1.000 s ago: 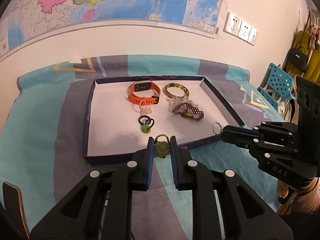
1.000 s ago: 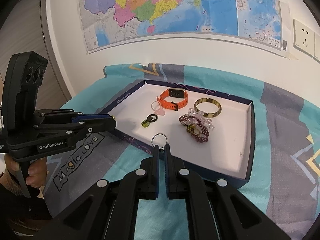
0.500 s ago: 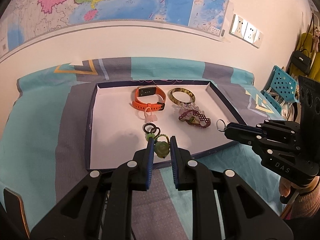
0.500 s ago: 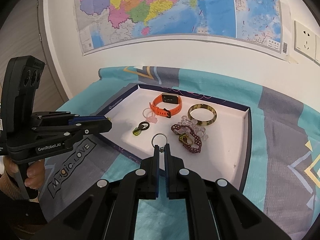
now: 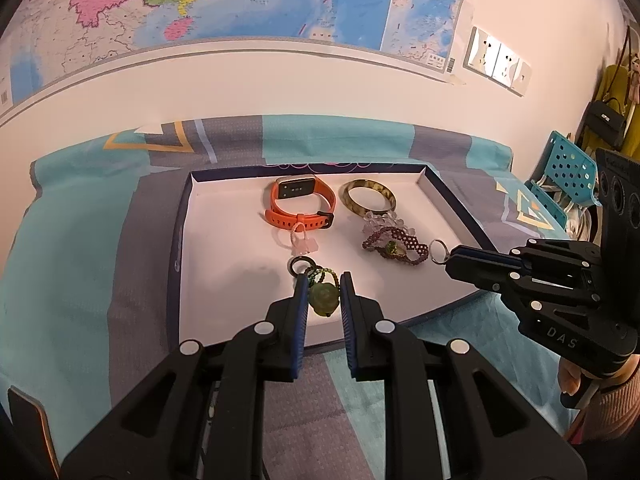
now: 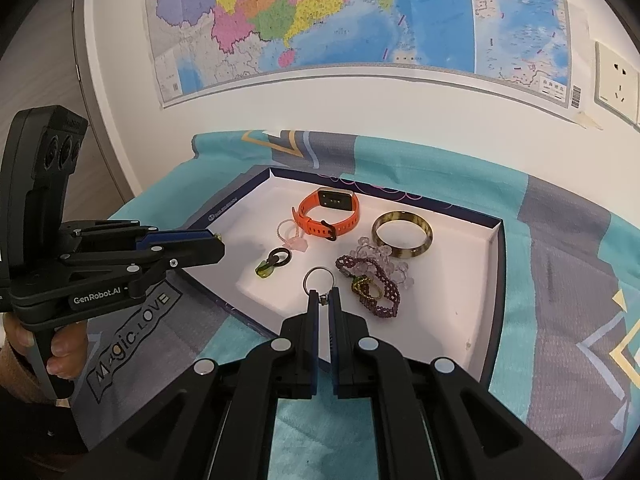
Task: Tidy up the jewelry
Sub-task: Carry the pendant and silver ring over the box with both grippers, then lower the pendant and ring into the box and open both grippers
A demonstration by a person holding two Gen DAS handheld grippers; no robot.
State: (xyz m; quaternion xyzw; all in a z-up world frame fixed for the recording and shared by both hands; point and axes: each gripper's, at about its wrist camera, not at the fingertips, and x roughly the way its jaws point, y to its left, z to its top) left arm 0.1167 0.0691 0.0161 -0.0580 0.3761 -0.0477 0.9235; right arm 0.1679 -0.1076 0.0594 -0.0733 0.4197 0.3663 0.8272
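Note:
A white tray with a dark blue rim (image 5: 180, 248) (image 6: 496, 280) lies on the bedspread. In it are an orange watch (image 5: 300, 204) (image 6: 328, 214), an amber bangle (image 5: 367, 196) (image 6: 402, 234), a purple beaded bracelet (image 5: 394, 246) (image 6: 376, 296), a pink ring (image 5: 300, 240) and a black ring with a green charm (image 5: 300, 266) (image 6: 274, 262). My left gripper (image 5: 323, 280) (image 6: 219, 242) is shut on a green bead pendant (image 5: 324, 300) over the tray's near part. My right gripper (image 6: 323, 296) (image 5: 450, 258) is shut on a silver ring (image 6: 318, 279) (image 5: 437, 251) beside the purple bracelet.
A teal and grey bedspread (image 5: 80, 240) covers the surface under the tray. The wall with a map (image 6: 360, 12) and sockets (image 5: 498, 64) stands close behind. A blue perforated chair (image 5: 570, 170) and hanging bags are at the right. A hand (image 6: 60, 348) holds each gripper's handle.
Both grippers have edged forward from the tray's near rim to over its floor, each still holding its piece. The jewelry in the tray has not moved.

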